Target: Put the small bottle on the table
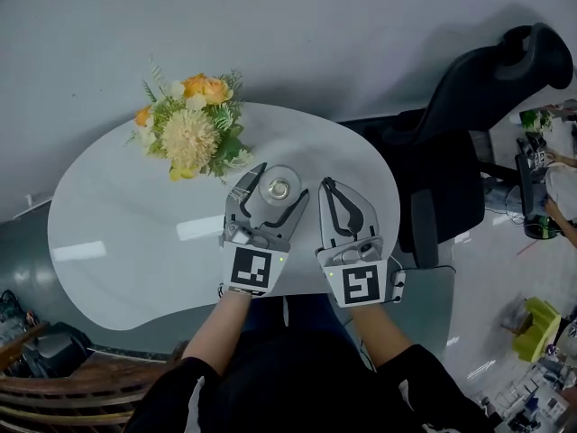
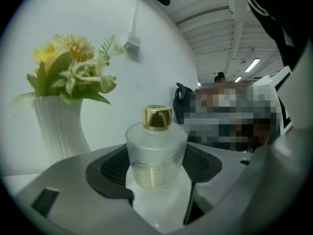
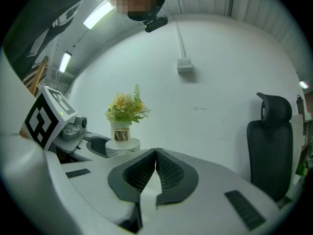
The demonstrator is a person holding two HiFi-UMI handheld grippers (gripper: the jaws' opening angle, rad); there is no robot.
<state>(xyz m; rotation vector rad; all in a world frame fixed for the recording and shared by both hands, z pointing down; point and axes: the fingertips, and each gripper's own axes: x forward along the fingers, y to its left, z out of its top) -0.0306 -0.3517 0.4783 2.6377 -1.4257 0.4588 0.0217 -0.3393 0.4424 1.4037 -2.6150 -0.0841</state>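
Observation:
The small bottle [image 1: 278, 190] is frosted glass with a gold cap and stands upright over the white table [image 1: 135, 233], near its far edge. My left gripper [image 1: 280, 184] has its jaws wide around the bottle. In the left gripper view both dark pads [image 2: 110, 168] lie against the sides of the bottle [image 2: 155, 153]. Whether its base rests on the tabletop I cannot tell. My right gripper [image 1: 326, 188] hangs just to the right of it, shut and empty, its pads [image 3: 146, 170] meeting. The bottle's cap [image 3: 121, 134] shows at the left of the right gripper view.
A white ribbed vase [image 2: 58, 126] of yellow and orange flowers [image 1: 191, 124] stands on the table to the left of the bottle. A black office chair [image 1: 469, 124] is at the table's right end. A white wall [image 3: 215, 82] runs behind the table.

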